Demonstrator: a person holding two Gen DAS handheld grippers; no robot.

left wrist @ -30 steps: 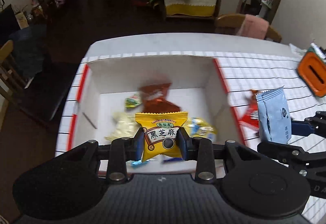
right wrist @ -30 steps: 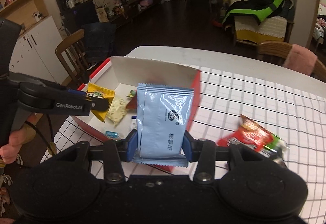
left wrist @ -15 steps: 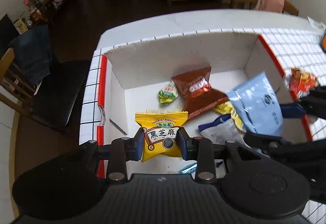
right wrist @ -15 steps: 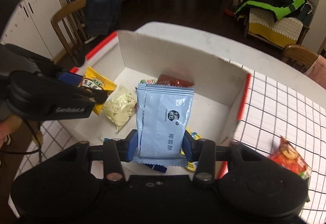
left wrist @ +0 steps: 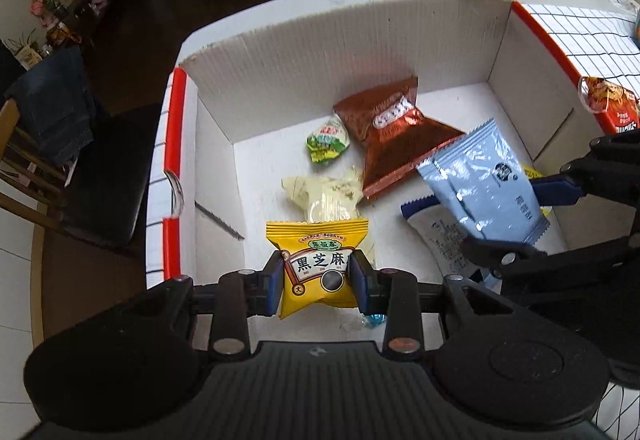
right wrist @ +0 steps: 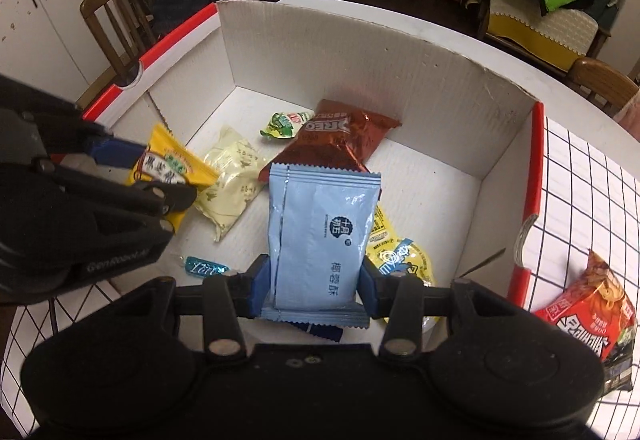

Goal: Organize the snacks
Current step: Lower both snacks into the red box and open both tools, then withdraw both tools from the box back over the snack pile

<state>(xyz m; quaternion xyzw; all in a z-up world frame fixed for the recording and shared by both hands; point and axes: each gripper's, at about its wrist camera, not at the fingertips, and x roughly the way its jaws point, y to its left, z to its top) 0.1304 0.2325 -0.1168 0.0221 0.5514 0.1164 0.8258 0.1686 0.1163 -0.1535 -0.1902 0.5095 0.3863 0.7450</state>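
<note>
The white corrugated cardboard box with red-edged flaps [left wrist: 452, 39] stands open-topped on the grid-patterned tabletop [right wrist: 592, 175], its upright walls ringing a floor with bare white patches along the far wall and right side, around a brown foil Oreo packet [left wrist: 394, 135], a small green sweet wrapper [left wrist: 326, 139] and a pale cream packet [left wrist: 324, 195]. The left claw [left wrist: 318, 278] hangs over the near-left part of the box, clamped on a yellow black-sesame snack pouch [left wrist: 318, 268]. The right claw [right wrist: 318, 288] reaches in from the right, pinching a light-blue foil snack sachet [right wrist: 320, 240] above the box floor, while a red noodle-snack bag [right wrist: 592, 316] lies outside on the tabletop.
</note>
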